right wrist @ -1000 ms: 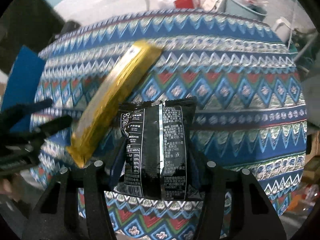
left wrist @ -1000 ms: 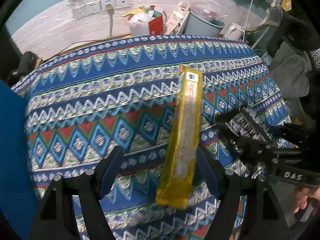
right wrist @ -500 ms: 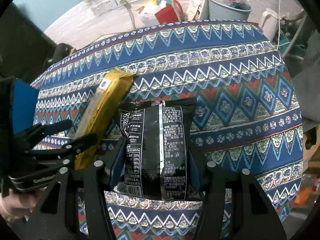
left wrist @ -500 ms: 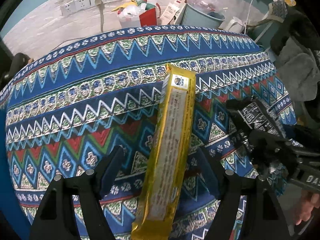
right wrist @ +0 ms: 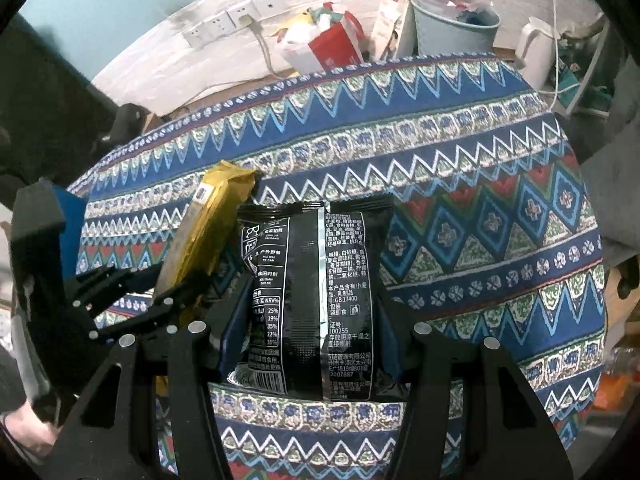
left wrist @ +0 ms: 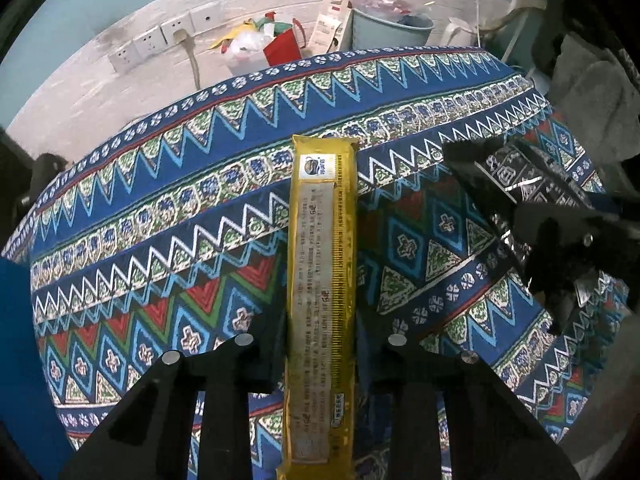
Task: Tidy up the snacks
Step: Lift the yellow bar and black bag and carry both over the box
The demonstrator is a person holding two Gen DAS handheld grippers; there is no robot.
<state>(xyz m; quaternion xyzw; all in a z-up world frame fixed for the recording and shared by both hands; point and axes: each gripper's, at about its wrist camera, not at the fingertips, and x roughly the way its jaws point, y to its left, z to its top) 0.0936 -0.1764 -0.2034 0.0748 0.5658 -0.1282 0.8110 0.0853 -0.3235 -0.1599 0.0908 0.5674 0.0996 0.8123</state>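
My left gripper (left wrist: 320, 360) is shut on a long yellow biscuit pack (left wrist: 322, 280), held lengthwise between the fingers and pointing away over the patterned tablecloth (left wrist: 180, 220). My right gripper (right wrist: 308, 344) is shut on a black snack bag (right wrist: 308, 300), held upright with its printed back facing the camera. In the right wrist view the yellow pack (right wrist: 204, 232) and the left gripper (right wrist: 132, 300) are just left of the black bag. In the left wrist view the black bag (left wrist: 520, 176) and right gripper show at the right.
A blue object (left wrist: 16, 360) sits at the table's left edge. Beyond the far edge are a red bag (right wrist: 336, 48), a grey-blue bin (right wrist: 452, 28), a white kettle (right wrist: 536, 52) and wall sockets (right wrist: 224, 24). Grey cloth (left wrist: 588, 88) hangs at the right.
The yellow pack has swung from tilted to straight along the left gripper's fingers. Both grippers have moved closer together and further over the table, each keeping its hold.
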